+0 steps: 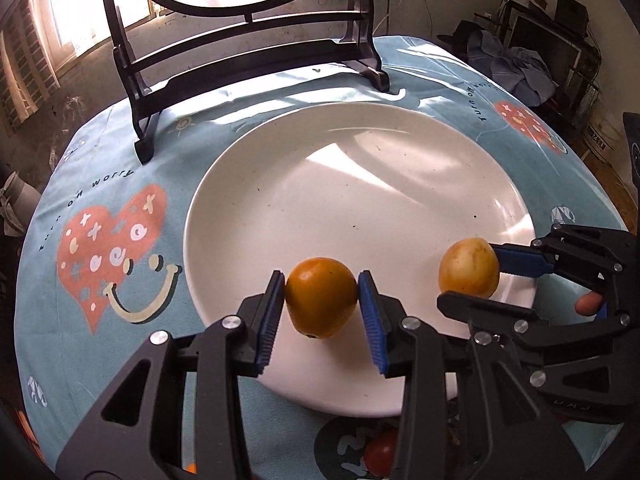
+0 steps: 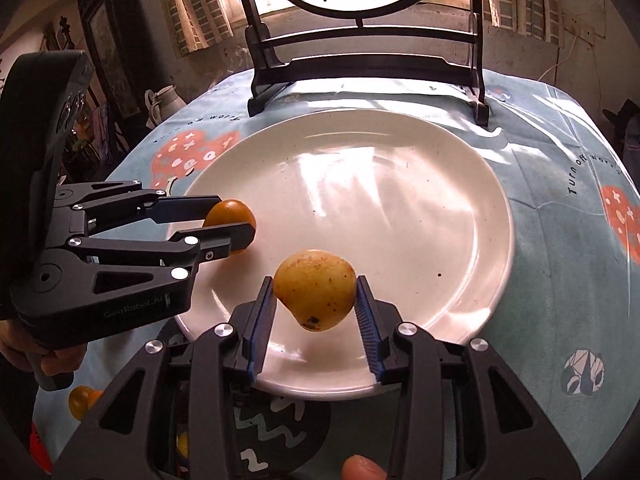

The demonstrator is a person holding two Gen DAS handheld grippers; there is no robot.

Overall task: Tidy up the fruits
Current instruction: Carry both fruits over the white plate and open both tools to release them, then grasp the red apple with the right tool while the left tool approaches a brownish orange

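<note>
A white plate [image 1: 360, 184] [image 2: 380, 200] lies in the middle of the light blue tablecloth. My left gripper [image 1: 321, 280] [image 2: 236, 218] is shut on a round orange fruit [image 1: 320, 304] [image 2: 230, 212], held just above the plate's near left part. My right gripper [image 2: 314, 284] [image 1: 470, 276] has a speckled yellow fruit [image 2: 314, 300] [image 1: 466, 264] between its blue pads, which touch it on both sides, over the plate's near edge. The two grippers hang side by side, the fruits apart from each other.
A black wooden stand [image 1: 248, 60] [image 2: 360, 64] with a round painted screen stands behind the plate. On the cloth near me lie a small red fruit [image 1: 380, 456] and a small orange fruit [image 2: 82, 400]. The table's edges drop off left and right.
</note>
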